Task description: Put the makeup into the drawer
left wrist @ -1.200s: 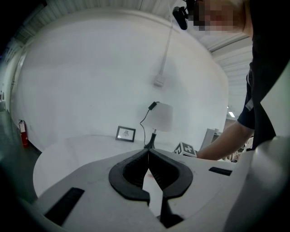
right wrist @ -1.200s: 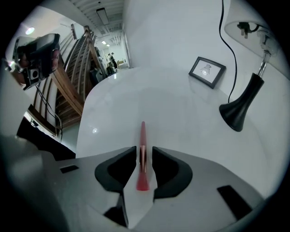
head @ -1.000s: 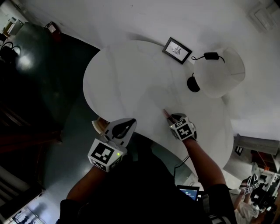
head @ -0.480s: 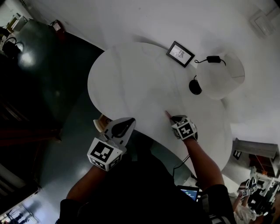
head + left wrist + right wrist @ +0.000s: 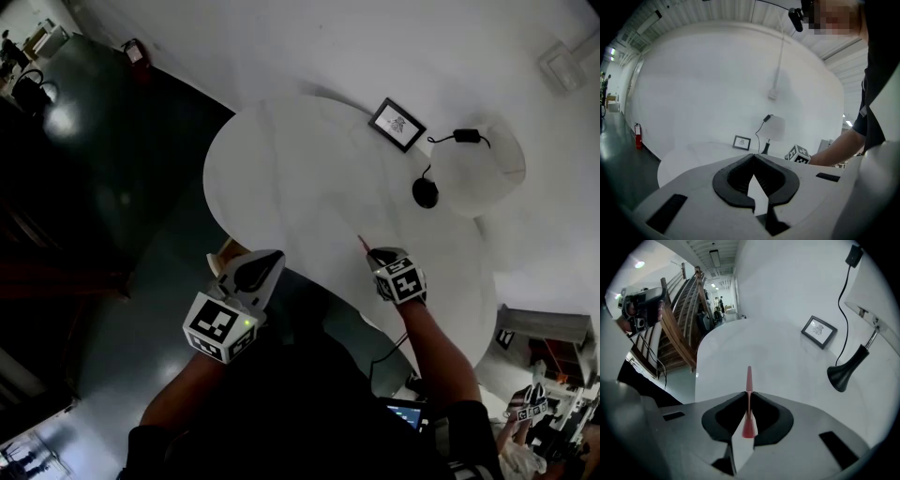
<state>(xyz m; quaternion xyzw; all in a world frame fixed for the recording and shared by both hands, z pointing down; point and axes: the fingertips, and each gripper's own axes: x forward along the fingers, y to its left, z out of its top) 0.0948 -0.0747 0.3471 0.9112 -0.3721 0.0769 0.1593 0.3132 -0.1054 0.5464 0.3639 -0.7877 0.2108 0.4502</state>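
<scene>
Held over the round white tabletop (image 5: pixel 281 178): slim red makeup pencil (image 5: pixel 749 380), clamped in the just-closed fingers of the right gripper (image 5: pixel 747 397), tip projecting forward. Off the near edge: left gripper (image 5: pixel 753 161), fingers together, empty. At the far side: lamp (image 5: pixel 473 169), picture frame (image 5: pixel 397 124)

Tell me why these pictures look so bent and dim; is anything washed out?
Head view: dim, the white table and lamp shade wash out, and a light glints off the dark floor. Left gripper view: the wide-angle lens bows the wall and the corners go black. Right gripper view: same bowing, yet the pink stick up close looks sharp.
</scene>
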